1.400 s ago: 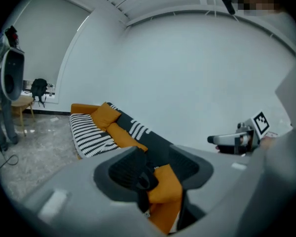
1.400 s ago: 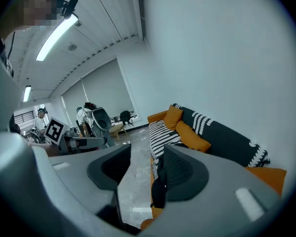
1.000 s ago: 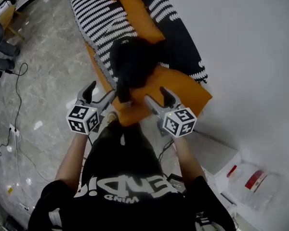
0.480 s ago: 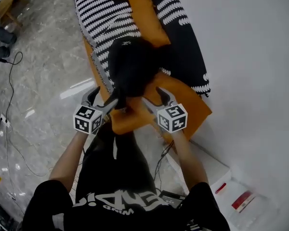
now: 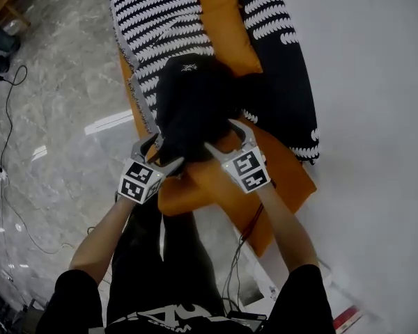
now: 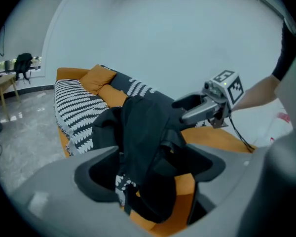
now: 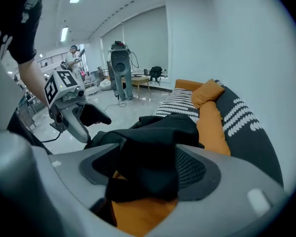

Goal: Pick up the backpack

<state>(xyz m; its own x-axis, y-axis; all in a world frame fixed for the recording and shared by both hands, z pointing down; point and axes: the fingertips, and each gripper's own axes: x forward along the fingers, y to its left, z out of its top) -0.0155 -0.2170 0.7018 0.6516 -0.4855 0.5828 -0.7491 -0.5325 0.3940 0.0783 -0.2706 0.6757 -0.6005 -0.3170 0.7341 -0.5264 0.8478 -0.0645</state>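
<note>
The black backpack [image 5: 191, 106] lies on the orange sofa [image 5: 219, 183], middle of the frame. The left gripper [image 5: 159, 153] and right gripper [image 5: 226, 136] have just been opening wide, with the backpack between their jaws, not pinched.

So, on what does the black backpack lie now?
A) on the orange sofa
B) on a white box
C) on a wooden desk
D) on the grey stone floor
A: the head view shows the backpack resting on the orange sofa, partly over its striped blanket.
</note>
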